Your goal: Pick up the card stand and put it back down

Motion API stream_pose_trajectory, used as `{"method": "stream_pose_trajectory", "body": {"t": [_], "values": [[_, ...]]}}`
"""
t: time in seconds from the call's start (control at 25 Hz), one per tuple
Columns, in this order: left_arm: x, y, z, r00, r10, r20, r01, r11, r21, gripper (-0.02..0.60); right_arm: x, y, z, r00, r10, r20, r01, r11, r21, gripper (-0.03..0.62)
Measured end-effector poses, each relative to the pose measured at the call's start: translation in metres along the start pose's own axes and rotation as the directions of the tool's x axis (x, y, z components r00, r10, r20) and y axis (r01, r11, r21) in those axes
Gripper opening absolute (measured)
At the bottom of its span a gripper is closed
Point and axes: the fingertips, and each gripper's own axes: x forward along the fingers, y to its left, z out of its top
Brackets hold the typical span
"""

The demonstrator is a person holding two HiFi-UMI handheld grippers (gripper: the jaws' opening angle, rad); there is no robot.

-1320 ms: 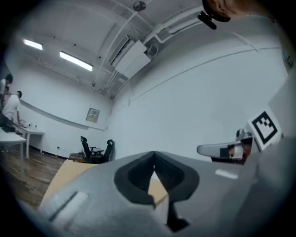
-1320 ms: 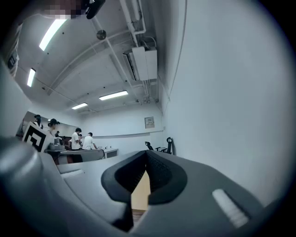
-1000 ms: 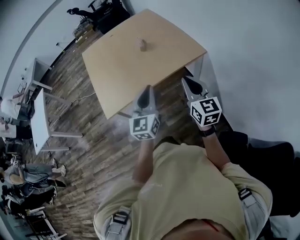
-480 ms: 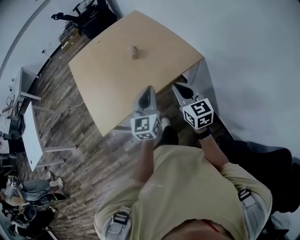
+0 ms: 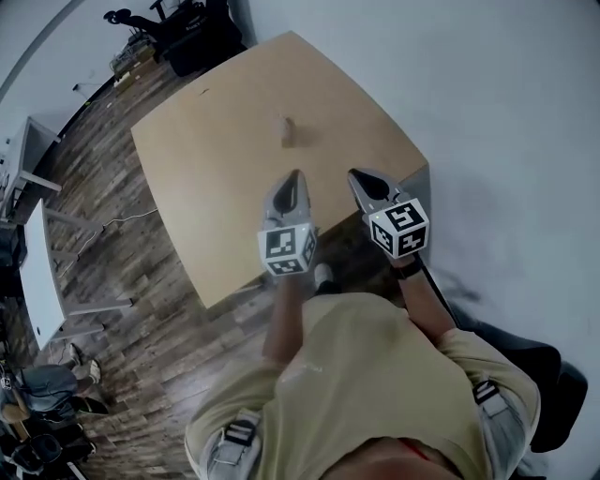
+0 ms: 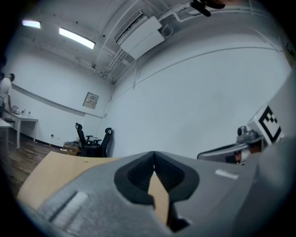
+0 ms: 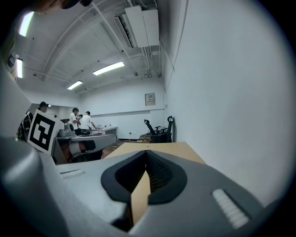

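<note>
The card stand is a small brownish piece that stands near the middle of the light wooden table; it shows only in the head view. My left gripper and right gripper hang side by side over the table's near edge, well short of the stand and pointing toward it. In the left gripper view the left gripper has its tips together with nothing between them. The right gripper is shut the same way in its own view. The jaws hide the stand in both gripper views.
A white wall runs close along the table's right side. Black office chairs stand beyond the far corner. White desks stand on the wooden floor at the left. Several people stand at a distant desk.
The person has stepped up to the table. Both grippers moved forward from over the floor to above the table's near edge, closer to the card stand. Both stayed shut.
</note>
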Motion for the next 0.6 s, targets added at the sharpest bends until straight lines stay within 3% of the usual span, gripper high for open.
{"method": "stream_pose_trajectory", "body": {"t": [0.28, 0.6], "values": [[0.037, 0.076, -0.035, 0.998, 0.032, -0.062, -0.034, 0.999, -0.026, 0.003, 0.086, -0.003, -0.007, 0.999, 0.025, -0.037, -0.025, 1.000, 0.011, 0.005], [0.073, 0.114, -0.085, 0.985, 0.105, -0.139, -0.113, 0.992, -0.055, 0.003, 0.141, -0.023, -0.023, 0.989, 0.108, -0.100, -0.107, 0.994, 0.019, 0.005]]}}
